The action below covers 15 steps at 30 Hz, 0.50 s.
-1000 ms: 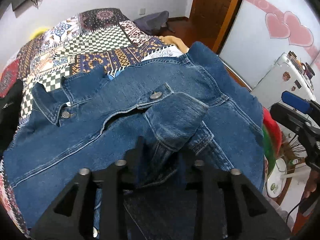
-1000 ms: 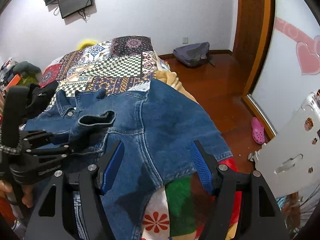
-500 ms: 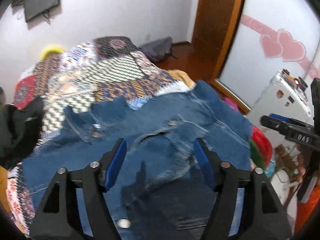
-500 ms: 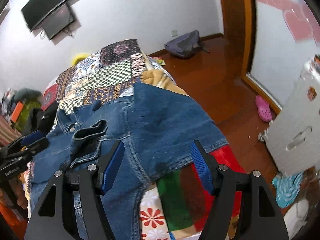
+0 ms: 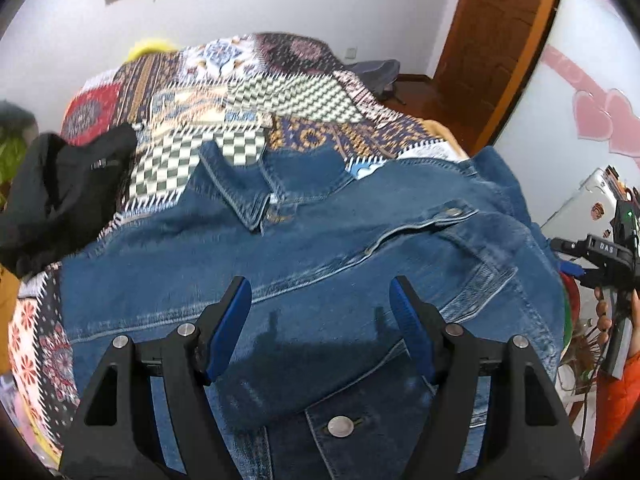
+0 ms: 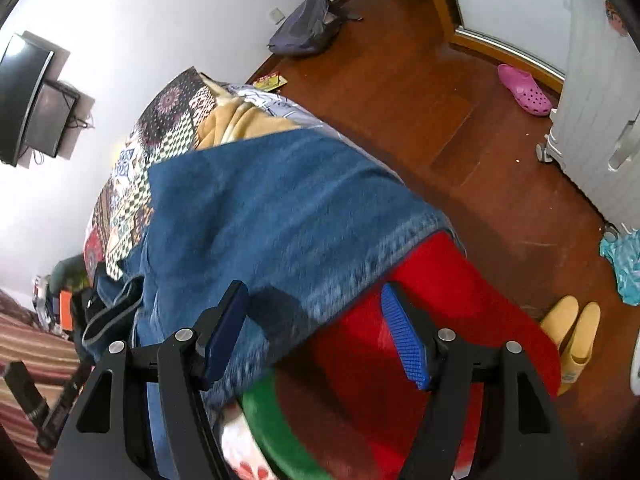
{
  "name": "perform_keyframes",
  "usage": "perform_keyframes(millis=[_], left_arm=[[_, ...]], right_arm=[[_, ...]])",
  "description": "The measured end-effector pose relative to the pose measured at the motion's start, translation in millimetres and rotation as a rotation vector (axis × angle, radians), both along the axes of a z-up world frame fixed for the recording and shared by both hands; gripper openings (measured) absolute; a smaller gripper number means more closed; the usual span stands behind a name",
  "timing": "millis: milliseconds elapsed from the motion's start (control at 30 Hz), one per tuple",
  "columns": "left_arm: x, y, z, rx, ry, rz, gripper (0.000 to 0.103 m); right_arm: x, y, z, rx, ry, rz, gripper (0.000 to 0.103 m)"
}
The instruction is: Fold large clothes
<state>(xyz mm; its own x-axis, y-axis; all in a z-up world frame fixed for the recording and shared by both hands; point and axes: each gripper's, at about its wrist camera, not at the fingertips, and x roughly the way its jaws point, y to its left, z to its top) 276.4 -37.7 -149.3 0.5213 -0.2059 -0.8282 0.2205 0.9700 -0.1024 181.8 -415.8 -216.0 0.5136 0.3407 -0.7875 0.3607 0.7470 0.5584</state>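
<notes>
A blue denim jacket [image 5: 312, 264] lies spread front-up across the foot of the bed, on a patchwork bedspread [image 5: 280, 92], and everything else can be placed from it. Its collar [image 5: 256, 184] sits on the far side toward the wall, a sleeve is folded across its chest, and its right edge drapes over the bed's side, above a red and green blanket [image 6: 440, 312]. The left gripper [image 5: 322, 308] hovers just above the jacket's lower front with its blue-padded jaws spread wide and nothing between them. The right gripper [image 6: 314, 320] is at the jacket's draped hem, jaws likewise apart and empty, one finger over the denim and the other over the red blanket. A black garment [image 5: 64, 184] lies on the bedspread to the jacket's left. Beyond the jacket's right side, on the wooden floor, are a pink clog [image 6: 524, 90] and yellow slippers [image 6: 572, 332].
</notes>
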Motion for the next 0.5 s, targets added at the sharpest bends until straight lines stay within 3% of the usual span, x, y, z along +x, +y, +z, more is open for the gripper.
perform_keyframes(millis=[300, 400, 500], left_arm=[[1, 1, -10, -0.003, 0.014, 0.002, 0.071], [-1, 1, -10, -0.004, 0.014, -0.001, 0.071], [-3, 5, -9, -0.005, 0.008, 0.006, 0.071]], right_arm=[[30, -1, -11, -0.034, 0.024, -0.047, 0.067], [38, 5, -8, -0.116, 0.032, -0.048, 0.059], [38, 15, 4, -0.231, 0.02, -0.004, 0.038]])
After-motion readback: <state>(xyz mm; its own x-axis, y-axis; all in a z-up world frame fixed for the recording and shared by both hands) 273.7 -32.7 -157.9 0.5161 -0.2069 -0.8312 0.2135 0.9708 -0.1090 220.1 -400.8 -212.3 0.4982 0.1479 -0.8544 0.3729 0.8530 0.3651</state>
